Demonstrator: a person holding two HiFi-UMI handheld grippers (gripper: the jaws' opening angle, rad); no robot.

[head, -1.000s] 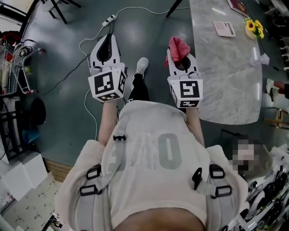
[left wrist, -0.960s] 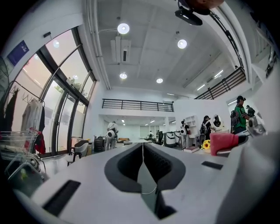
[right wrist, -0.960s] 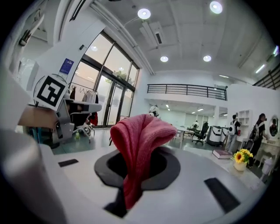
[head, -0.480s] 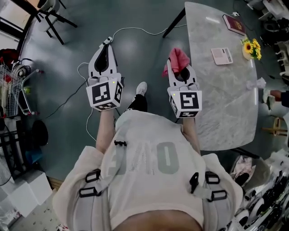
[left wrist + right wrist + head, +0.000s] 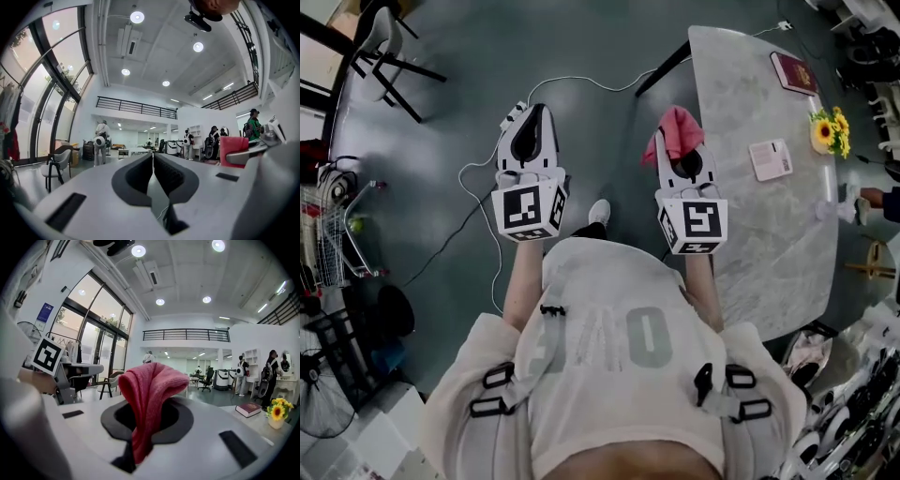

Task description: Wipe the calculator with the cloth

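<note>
- Tabletop [image 5: 769, 244], at the right, bears the calculator [image 5: 770, 159], which lies apart from both grippers.
- Right gripper [image 5: 682, 150]: jaws clamped on the pink cloth [image 5: 150, 390], which bunches up above them.
- Left gripper [image 5: 535, 114]: jaws pressed together, nothing between them.
- Small vase [image 5: 275, 423] on the tabletop holds yellow flowers [image 5: 277, 410].

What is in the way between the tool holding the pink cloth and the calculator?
Nothing visible. Only bare marble table lies between the right tool, shut on the pink cloth, and the calculator.
</note>
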